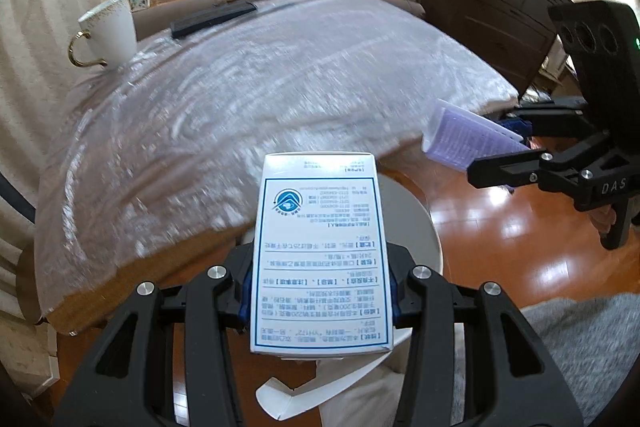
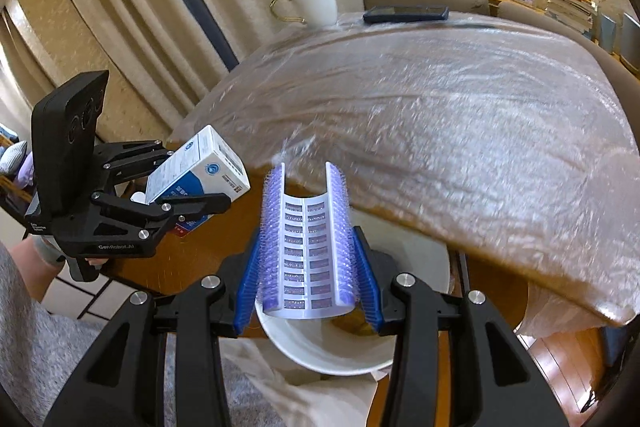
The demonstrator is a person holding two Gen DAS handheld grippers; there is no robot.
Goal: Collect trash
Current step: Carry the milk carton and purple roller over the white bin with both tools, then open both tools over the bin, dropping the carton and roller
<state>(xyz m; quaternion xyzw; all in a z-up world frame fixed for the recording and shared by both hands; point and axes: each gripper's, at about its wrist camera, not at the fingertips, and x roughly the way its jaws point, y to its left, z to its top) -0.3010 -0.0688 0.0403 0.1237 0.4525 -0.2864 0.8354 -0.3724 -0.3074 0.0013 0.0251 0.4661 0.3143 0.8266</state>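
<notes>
Gripping: left claw (image 1: 320, 291) clamped on a white medicine box (image 1: 320, 255), printed panel up, end flap hanging open.
Right claw (image 2: 306, 267): closed on a purple-and-white blister sheet (image 2: 306, 247), bowed between the blue pads (image 2: 246, 287).
Position: both items held above a white bin (image 2: 340, 351) on the wooden floor, just beside the table (image 2: 440, 115) edge.
Table cover: clear plastic film.
Far end: white cup (image 1: 110, 29) with gold handle; dark phone (image 1: 212, 18).
</notes>
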